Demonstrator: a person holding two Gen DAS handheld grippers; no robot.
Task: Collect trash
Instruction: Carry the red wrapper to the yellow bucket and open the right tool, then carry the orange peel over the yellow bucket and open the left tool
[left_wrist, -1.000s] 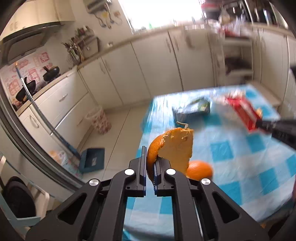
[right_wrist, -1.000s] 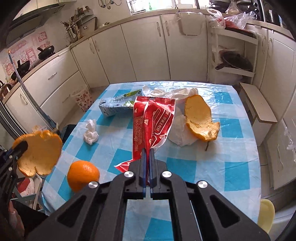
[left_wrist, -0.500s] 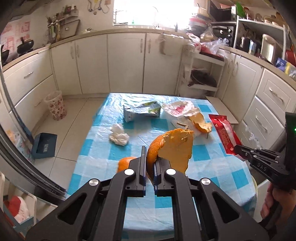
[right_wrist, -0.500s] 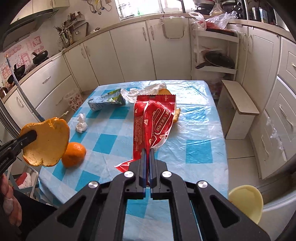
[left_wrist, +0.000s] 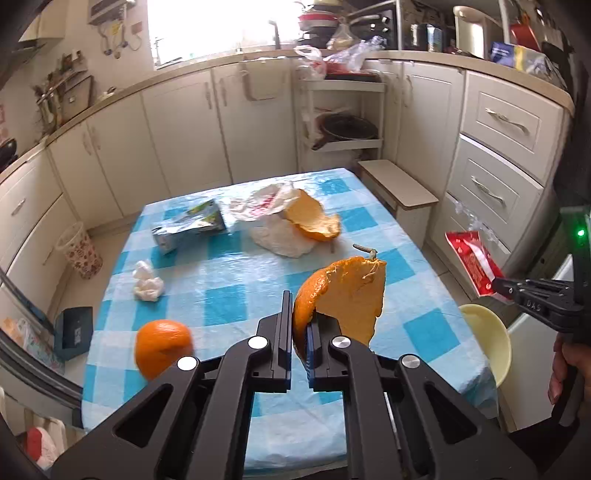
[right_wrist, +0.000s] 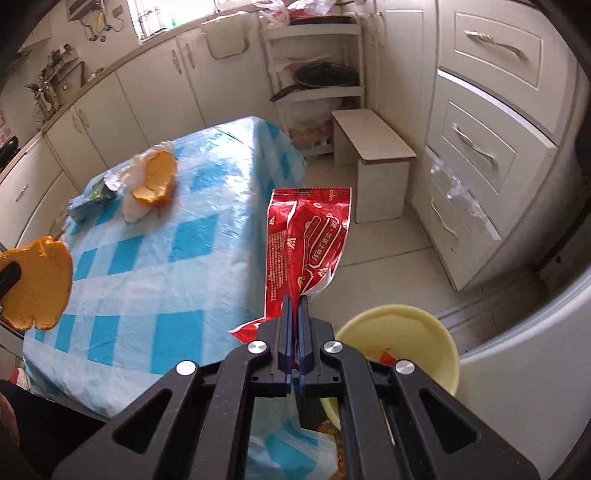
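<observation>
An orange peel (left_wrist: 343, 295) is pinched in the jaws of the left gripper (left_wrist: 298, 314), raised over the near edge of the bench (left_wrist: 229, 280). A red wrapper (right_wrist: 303, 240) is pinched in the right gripper (right_wrist: 294, 306), held past the bench's right edge above a yellow bin (right_wrist: 399, 328), presumably for dropping. Only the left view shows the whole orange (left_wrist: 162, 347) and crumpled tissue (left_wrist: 147, 284); bin contents are shown only by the right.

Left hand-held gripper (left_wrist: 298, 317) pinches orange peel (left_wrist: 343, 295) above table (left_wrist: 229, 280).
</observation>
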